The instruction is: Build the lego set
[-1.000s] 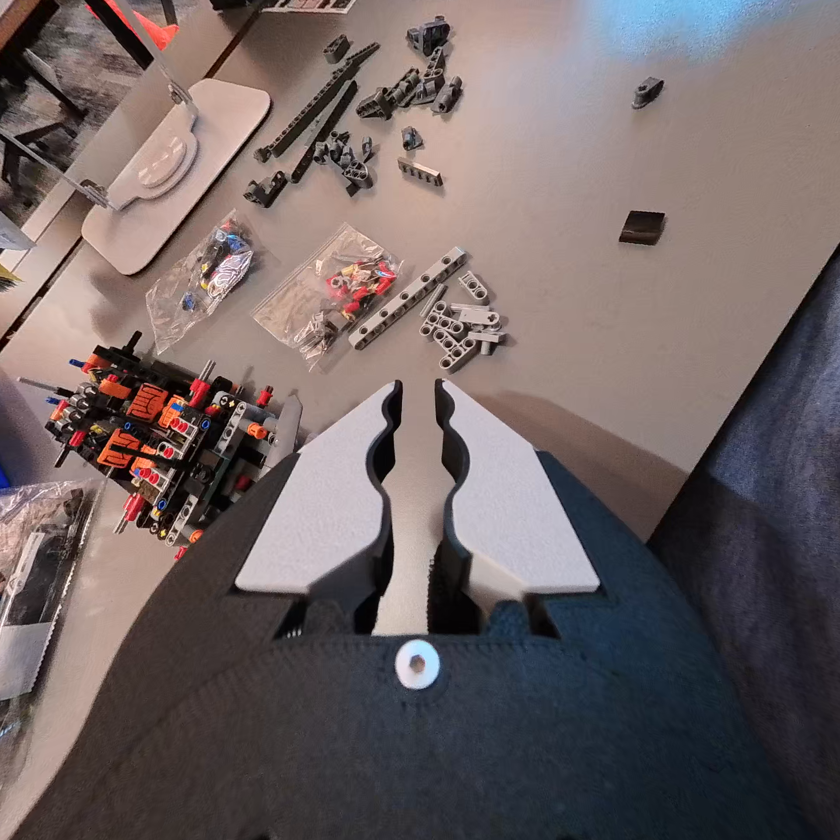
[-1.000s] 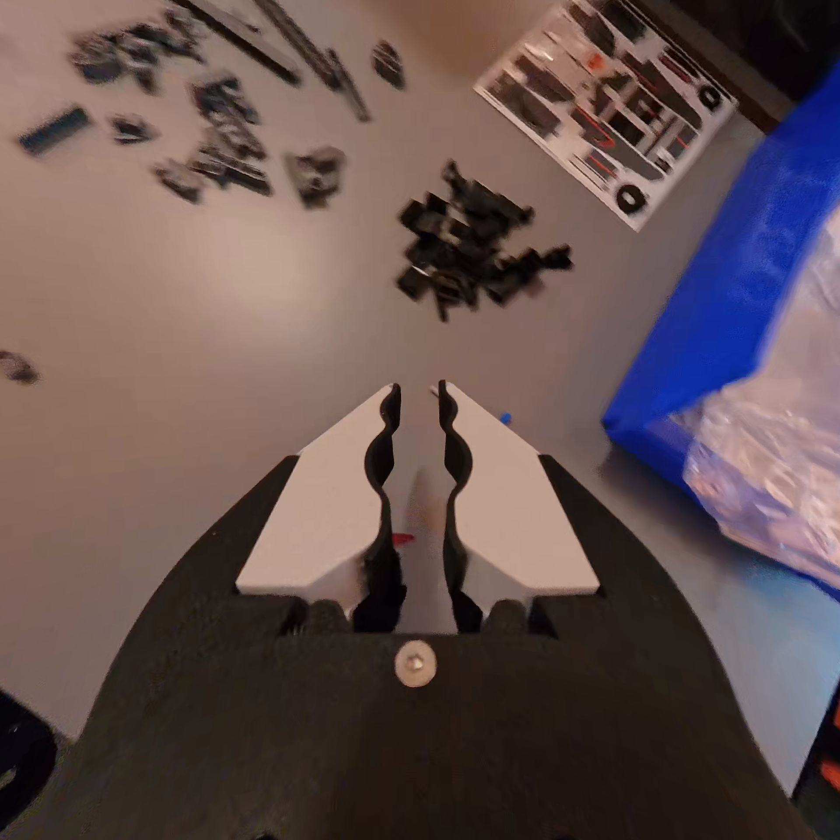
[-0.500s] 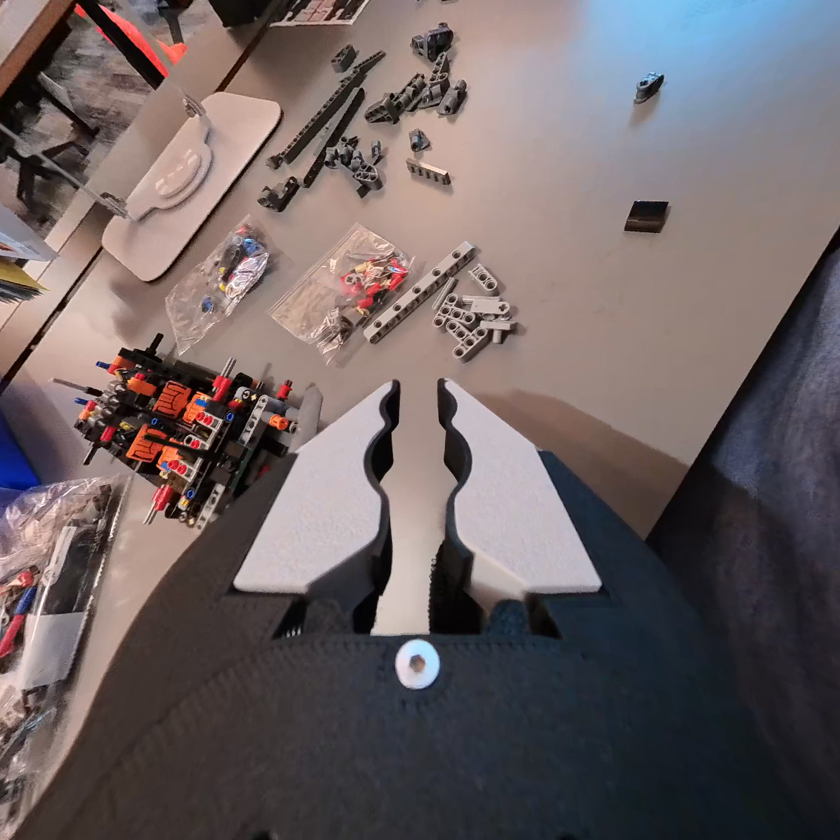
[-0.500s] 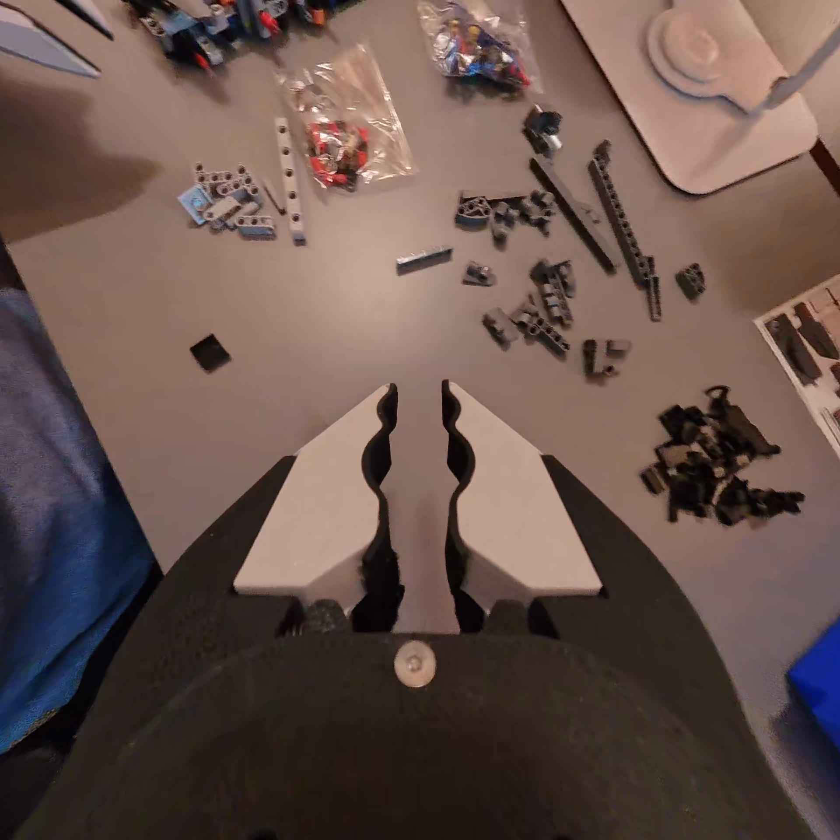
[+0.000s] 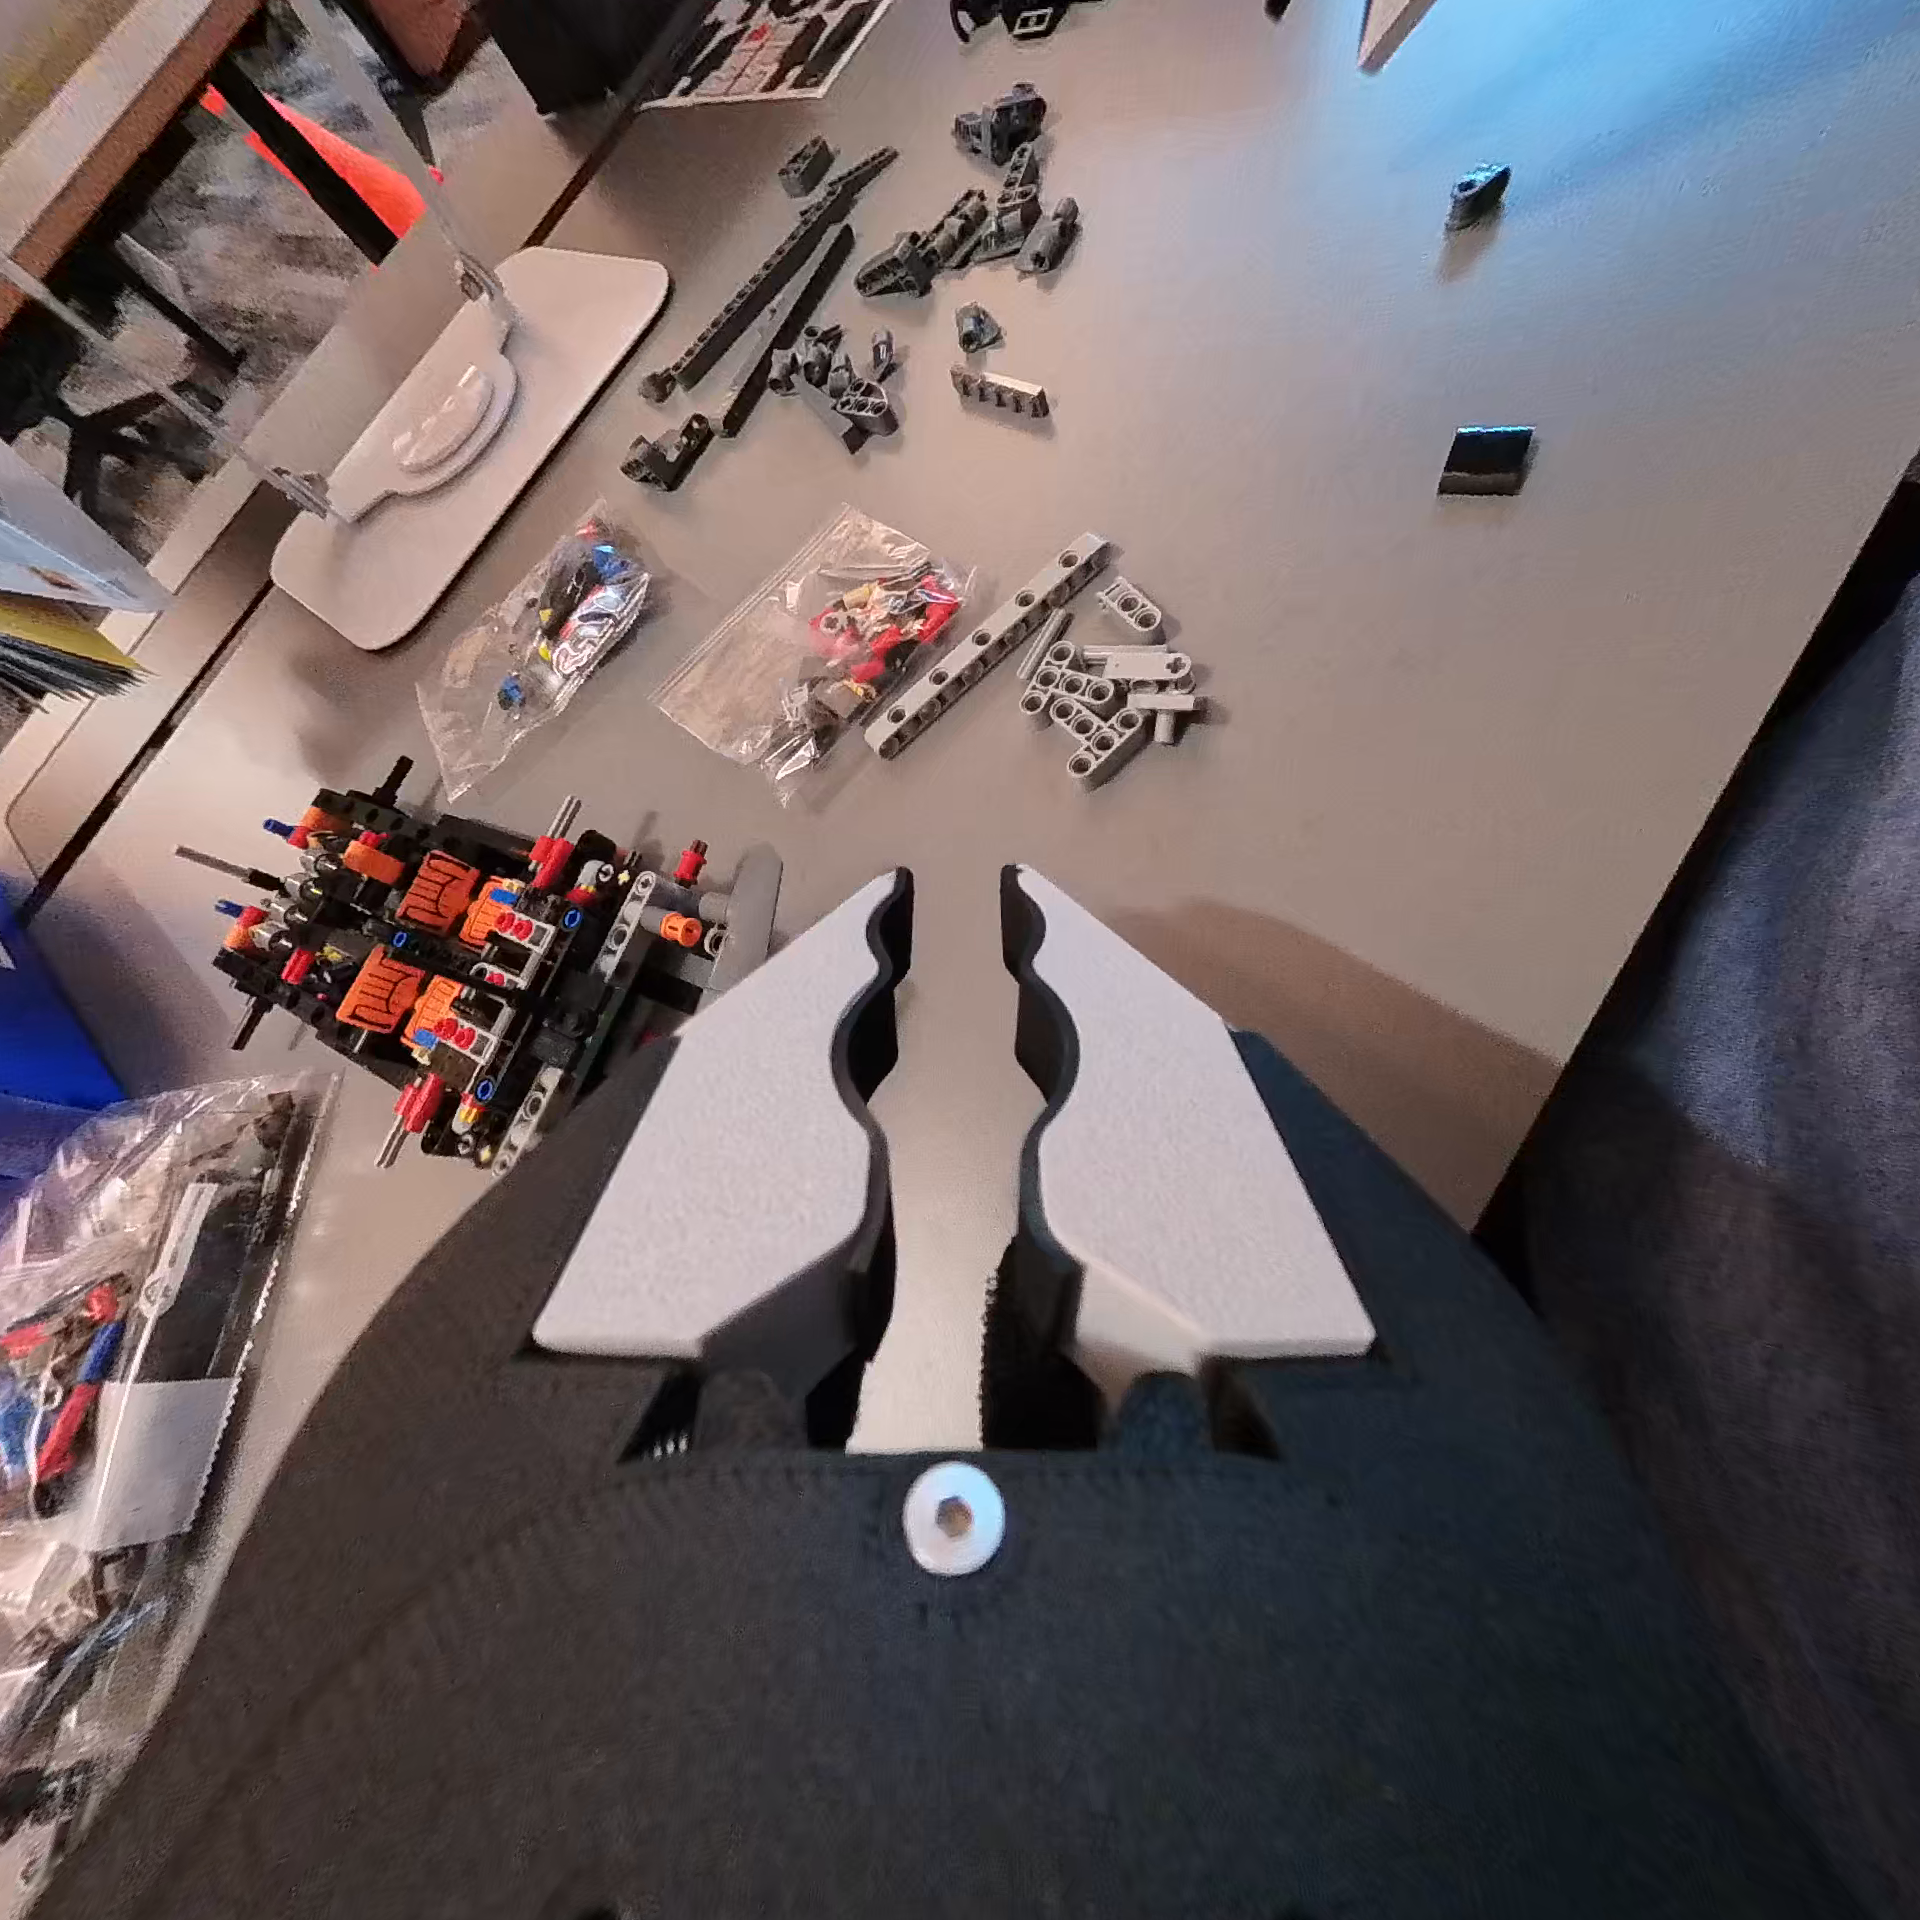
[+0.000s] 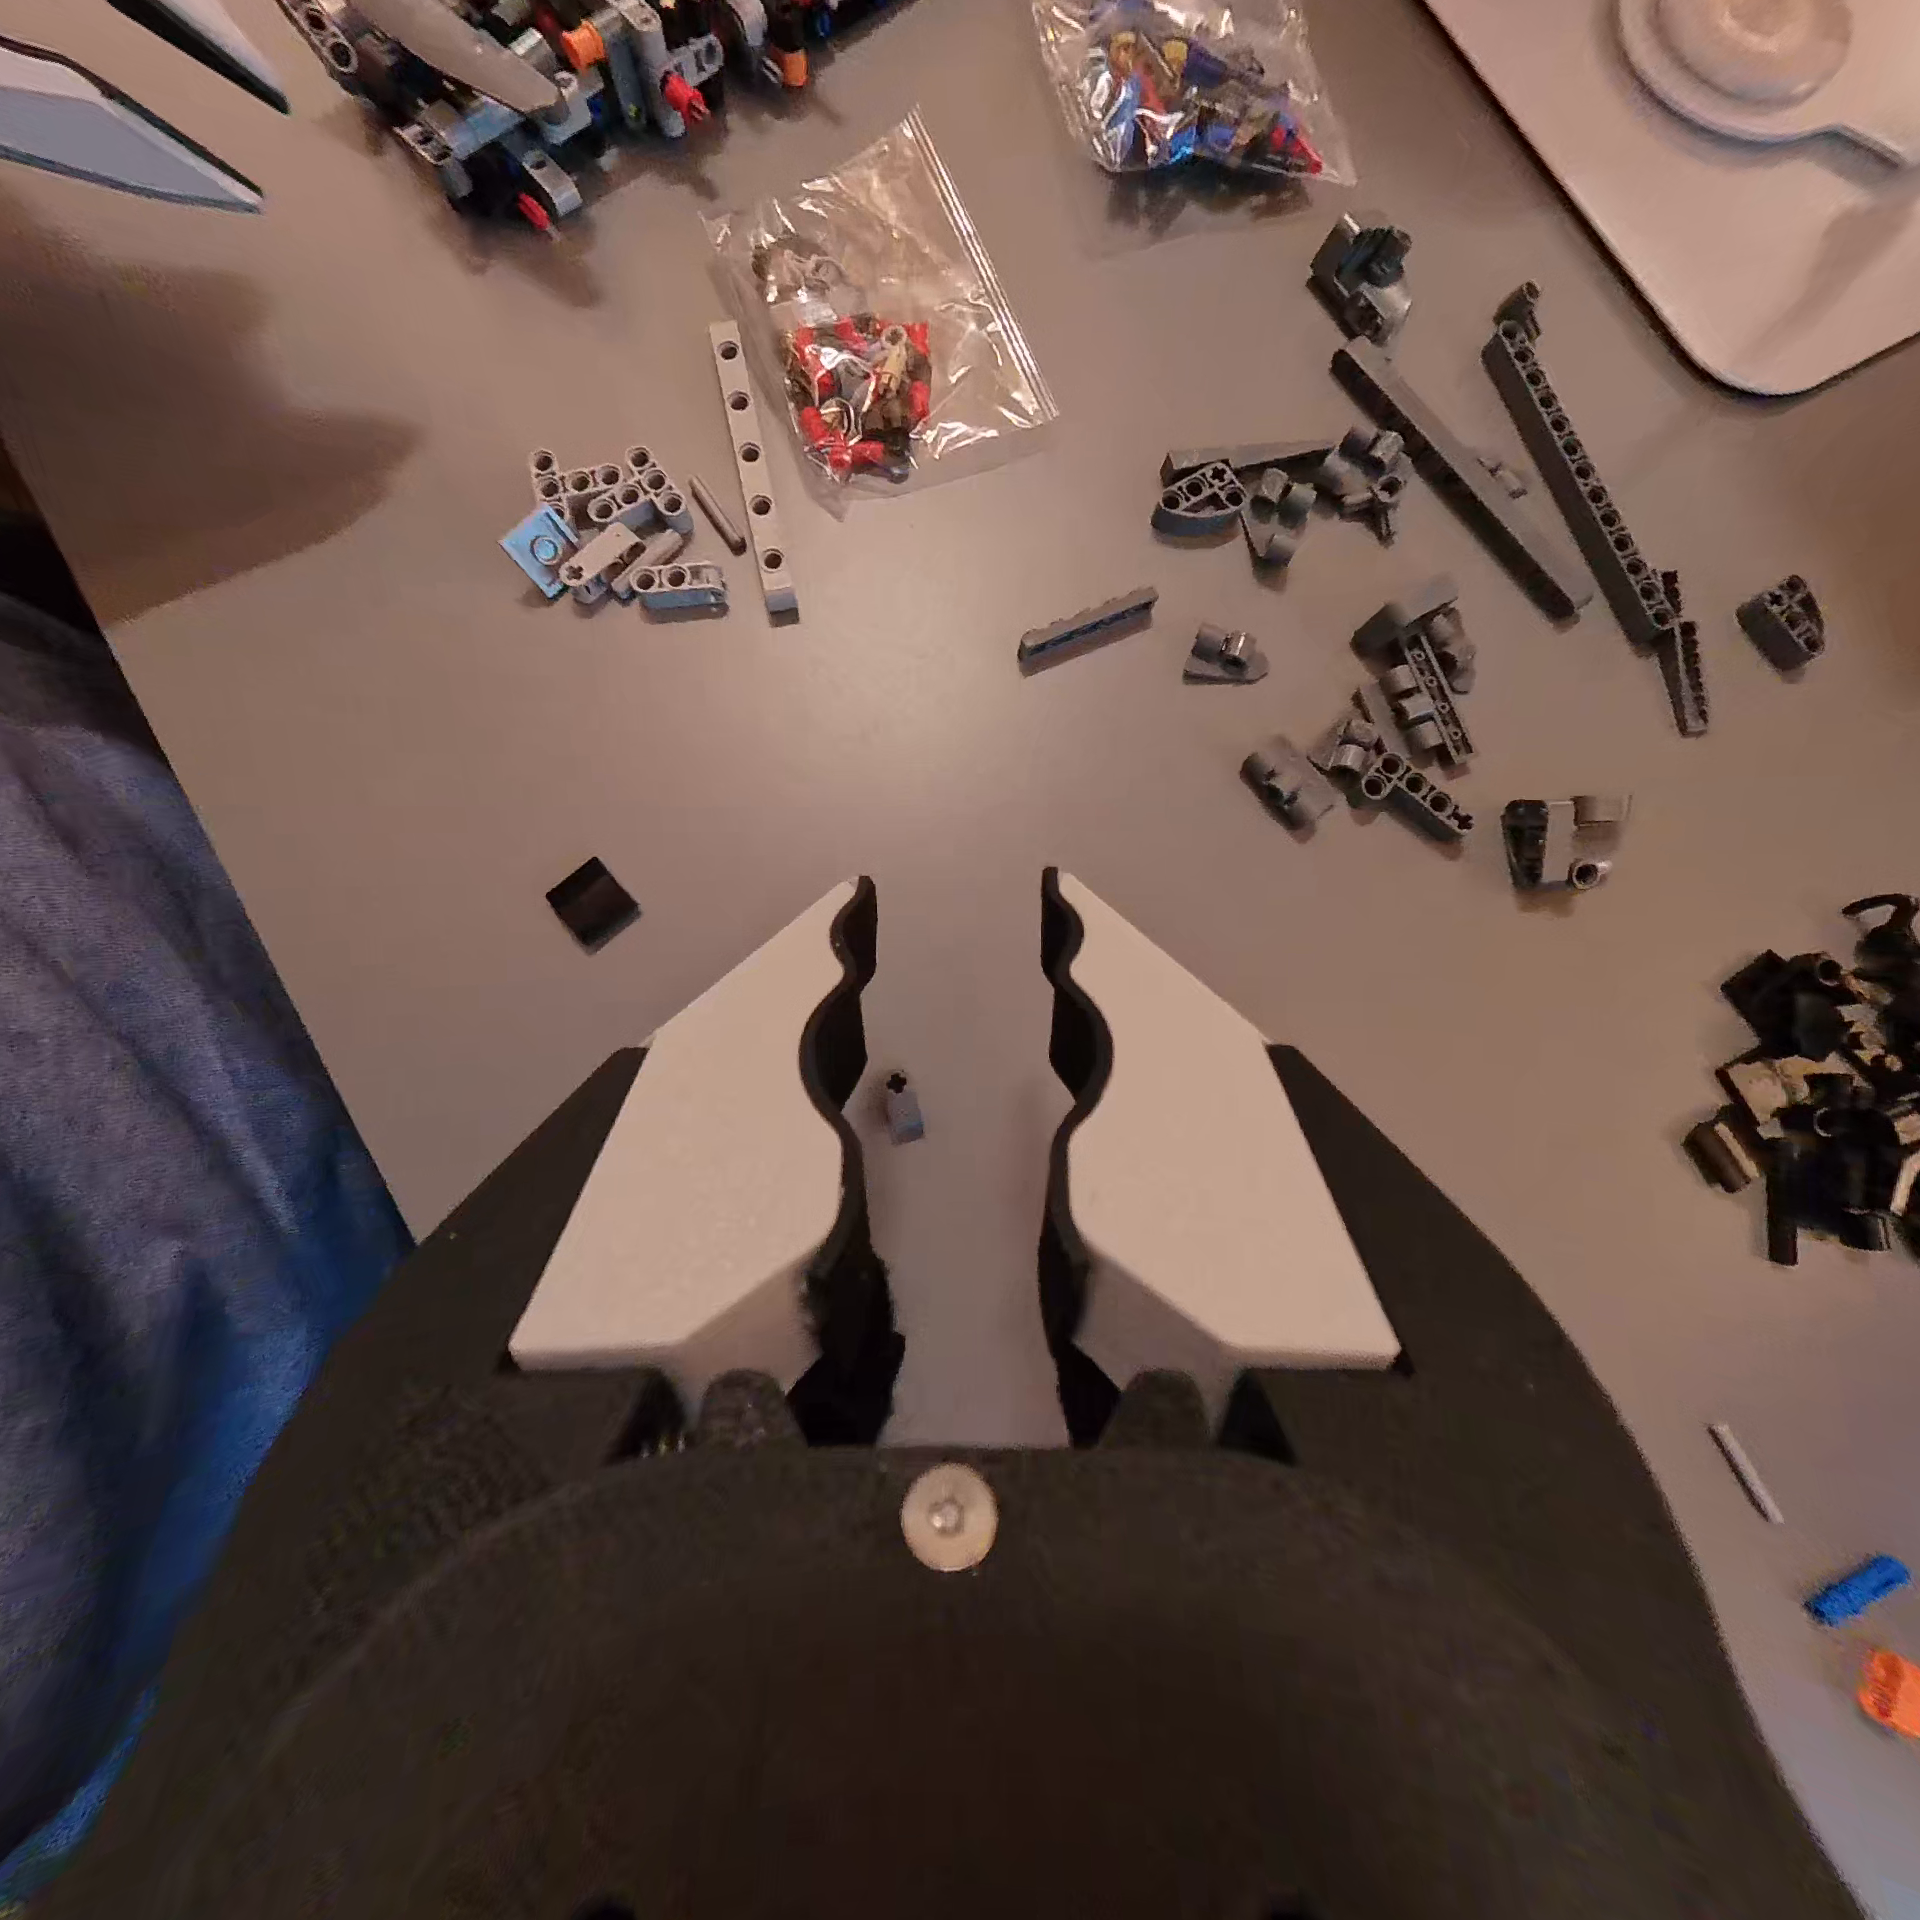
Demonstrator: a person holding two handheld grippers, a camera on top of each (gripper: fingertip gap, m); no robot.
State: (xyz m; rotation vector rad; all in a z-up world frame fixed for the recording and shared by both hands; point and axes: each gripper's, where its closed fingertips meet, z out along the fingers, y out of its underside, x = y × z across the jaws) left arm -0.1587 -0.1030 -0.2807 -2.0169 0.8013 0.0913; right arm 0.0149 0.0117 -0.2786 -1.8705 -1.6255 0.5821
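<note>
The partly built black, orange and red model point(image 5: 447, 977) stands left of my left gripper point(image 5: 956, 883), whose jaws are nearly together with nothing between them. It shows at the top of the right wrist view point(image 6: 540, 94). My right gripper point(image 6: 958, 894) is open and hovers over a small grey connector point(image 6: 902, 1114) that lies on the table between its fingers. A long light grey beam point(image 5: 987, 644) point(image 6: 753, 468) and a cluster of light grey pieces point(image 5: 1112, 696) point(image 6: 613, 530) lie ahead. Dark grey beams and pieces point(image 5: 831, 312) point(image 6: 1455, 582) lie farther off.
Two clear bags of small parts point(image 5: 831, 644) point(image 5: 561, 623), a black tile point(image 6: 592, 899), a black parts pile point(image 6: 1818, 1091) and a monitor stand base point(image 5: 457, 436) lie on the grey table. A blue bin point(image 5: 42, 1018) and a large parts bag point(image 5: 114, 1351) are at the left. A person's blue clothing point(image 6: 125, 1039) lines the table edge. The grippers' ends are close to 20 cm from one another. To reach the black tile point(image 6: 592, 899) in a straight line is about 9 cm for my right fingers, about 15 cm for my left. Look for it in the left wrist view point(image 5: 1484, 449) too.
My right gripper swung from the black pile and blue bin side to the table's middle, stopped over the small grey connector and opened wider. The left gripper pulled back slightly, jaws unchanged.
</note>
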